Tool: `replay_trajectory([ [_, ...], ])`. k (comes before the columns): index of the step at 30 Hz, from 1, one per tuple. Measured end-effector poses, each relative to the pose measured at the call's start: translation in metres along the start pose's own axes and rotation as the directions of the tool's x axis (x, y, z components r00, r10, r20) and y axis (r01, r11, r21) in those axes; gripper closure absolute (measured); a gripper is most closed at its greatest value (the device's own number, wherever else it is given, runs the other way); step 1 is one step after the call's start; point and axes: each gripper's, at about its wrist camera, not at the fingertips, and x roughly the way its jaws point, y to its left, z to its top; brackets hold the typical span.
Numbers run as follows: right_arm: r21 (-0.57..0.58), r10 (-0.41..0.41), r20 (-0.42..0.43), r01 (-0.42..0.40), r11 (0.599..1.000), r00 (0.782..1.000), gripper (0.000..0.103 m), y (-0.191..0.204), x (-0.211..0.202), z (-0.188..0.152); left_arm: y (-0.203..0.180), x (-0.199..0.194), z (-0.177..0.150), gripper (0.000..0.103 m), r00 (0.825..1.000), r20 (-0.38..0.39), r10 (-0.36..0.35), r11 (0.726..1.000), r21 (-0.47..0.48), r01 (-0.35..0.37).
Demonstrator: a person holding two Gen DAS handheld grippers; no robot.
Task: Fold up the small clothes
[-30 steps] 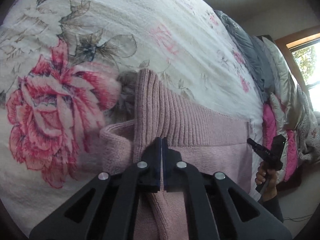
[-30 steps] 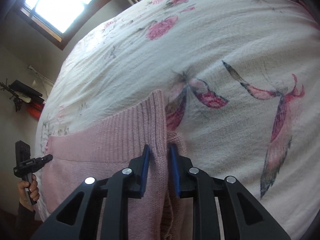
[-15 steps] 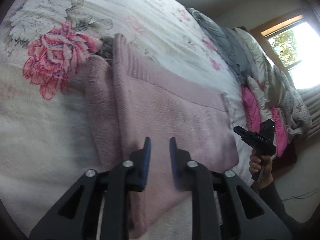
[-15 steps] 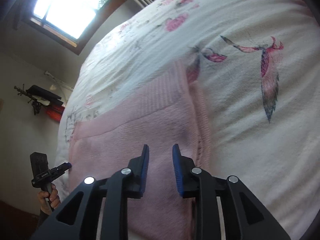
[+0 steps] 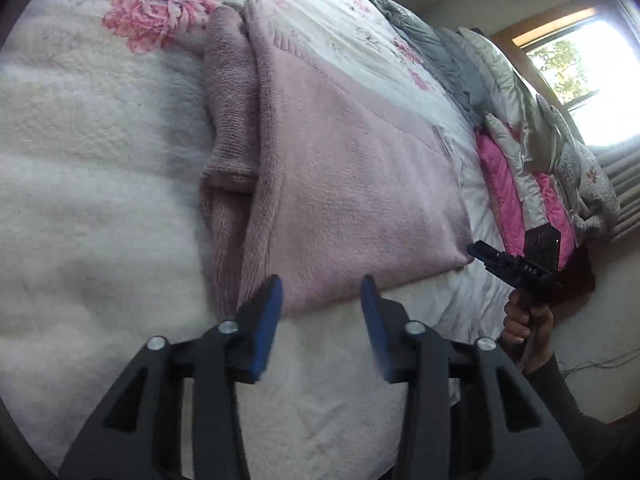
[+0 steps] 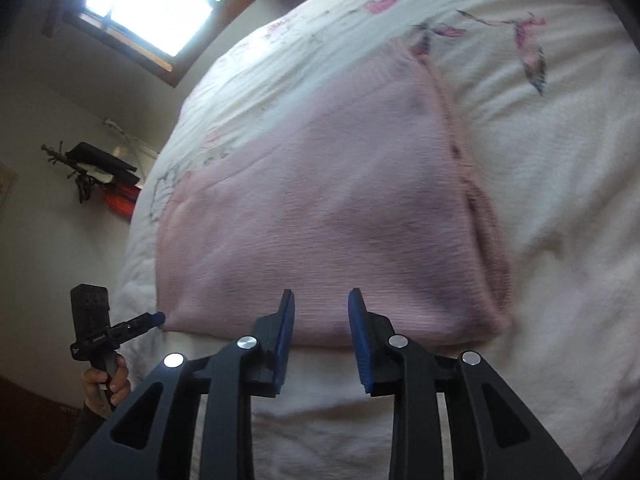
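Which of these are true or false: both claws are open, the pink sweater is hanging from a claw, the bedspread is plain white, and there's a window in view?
1. Both claws are open. True: the left claw and right claw each show a clear gap, gripping nothing.
2. The pink sweater hangs from a claw. False: it lies folded on the bedspread.
3. The bedspread is plain white. False: it has pink flower prints.
4. A window is in view. True.

Bedspread [image 5: 100, 168]: white, pink roses, covers the bed.
Bedding pile [image 5: 532, 152]: grey, silver and pink, far right of the bed.
Window [image 6: 148, 4]: bright, far left wall.
Shelf [image 6: 96, 164]: dark, left wall.
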Motion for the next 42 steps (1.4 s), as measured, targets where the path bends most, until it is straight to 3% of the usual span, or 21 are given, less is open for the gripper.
replay_trajectory([
  [3, -0.062, 0.054, -0.021, -0.056, 0.997, 0.998, 0.074, 0.046, 0.034, -0.002, 0.008, -0.010, -0.013, 0.052, 0.999, -0.002, -0.036, 0.999, -0.032, 0.036],
  [5, -0.087, 0.081, -0.052, -0.085, 0.993, 0.995, 0.074, 0.066, 0.064, -0.004, 0.017, -0.021, -0.015, 0.036, 0.999, 0.006, -0.048, 0.996, -0.075, 0.048],
  [7, -0.086, 0.038, -0.100, -0.046, 0.995, 0.994, 0.074, 0.071, 0.099, -0.009, 0.026, -0.040, -0.012, 0.025, 0.999, 0.040, -0.035, 0.994, -0.106, 0.039],
  [9, -0.073, -0.033, -0.159, 0.022, 0.997, 0.987, 0.077, 0.062, 0.123, -0.018, 0.035, -0.057, -0.003, 0.021, 0.997, 0.065, -0.051, 0.988, -0.141, 0.059],
  [10, -0.083, -0.051, -0.149, 0.039, 0.996, 0.987, 0.079, 0.065, 0.124, -0.020, 0.040, -0.064, 0.004, 0.017, 0.996, 0.071, -0.053, 0.985, -0.159, 0.064],
  [12, -0.110, -0.062, -0.124, 0.049, 0.993, 0.990, 0.072, 0.081, 0.111, -0.022, 0.047, -0.073, 0.022, 0.016, 0.994, 0.085, -0.070, 0.980, -0.178, 0.085],
  [14, -0.231, -0.134, -0.063, 0.116, 0.966, 0.989, 0.064, 0.115, 0.096, -0.028, 0.054, -0.077, 0.046, 0.014, 0.990, 0.101, -0.096, 0.974, -0.194, 0.115],
  [17, -0.446, -0.265, 0.036, 0.253, 0.859, 0.964, 0.044, 0.169, 0.085, -0.052, 0.060, -0.059, 0.084, 0.013, 0.983, 0.092, -0.162, 0.957, -0.227, 0.179],
  [21, -0.719, -0.427, 0.195, 0.425, 0.550, 0.883, 0.042, 0.204, 0.109, -0.111, 0.077, -0.018, 0.120, 0.013, 0.982, 0.043, -0.182, 0.929, -0.319, 0.186],
  [24, -0.802, -0.484, 0.333, 0.513, 0.306, 0.809, 0.041, 0.222, 0.150, -0.152, 0.079, 0.007, 0.140, 0.013, 0.982, -0.001, -0.191, 0.927, -0.328, 0.180],
  [26, -0.803, -0.498, 0.397, 0.554, 0.219, 0.771, 0.039, 0.227, 0.173, -0.162, 0.074, 0.020, 0.152, 0.013, 0.979, -0.029, -0.200, 0.936, -0.301, 0.182],
  [30, -0.775, -0.508, 0.484, 0.619, 0.129, 0.712, 0.040, 0.235, 0.208, -0.157, 0.065, 0.042, 0.173, 0.014, 0.975, -0.086, -0.203, 0.949, -0.261, 0.175],
  [34, -0.740, -0.495, 0.552, 0.668, 0.081, 0.671, 0.043, 0.245, 0.225, -0.143, 0.061, 0.058, 0.189, 0.015, 0.974, -0.121, -0.192, 0.956, -0.246, 0.158],
  [36, -0.729, -0.486, 0.568, 0.680, 0.079, 0.665, 0.047, 0.251, 0.231, -0.137, 0.060, 0.062, 0.195, 0.023, 0.975, -0.136, -0.173, 0.962, -0.235, 0.138],
  [39, -0.716, -0.470, 0.585, 0.693, 0.084, 0.661, 0.053, 0.264, 0.240, -0.130, 0.067, 0.065, 0.202, 0.047, 0.976, -0.153, -0.155, 0.959, -0.261, 0.111],
  [41, -0.705, -0.461, 0.594, 0.703, 0.097, 0.659, 0.058, 0.272, 0.241, -0.125, 0.075, 0.065, 0.204, 0.068, 0.975, -0.163, -0.151, 0.953, -0.287, 0.100],
  [42, -0.703, -0.458, 0.592, 0.703, 0.109, 0.663, 0.059, 0.277, 0.243, -0.122, 0.079, 0.065, 0.204, 0.072, 0.974, -0.169, -0.149, 0.949, -0.302, 0.093],
])
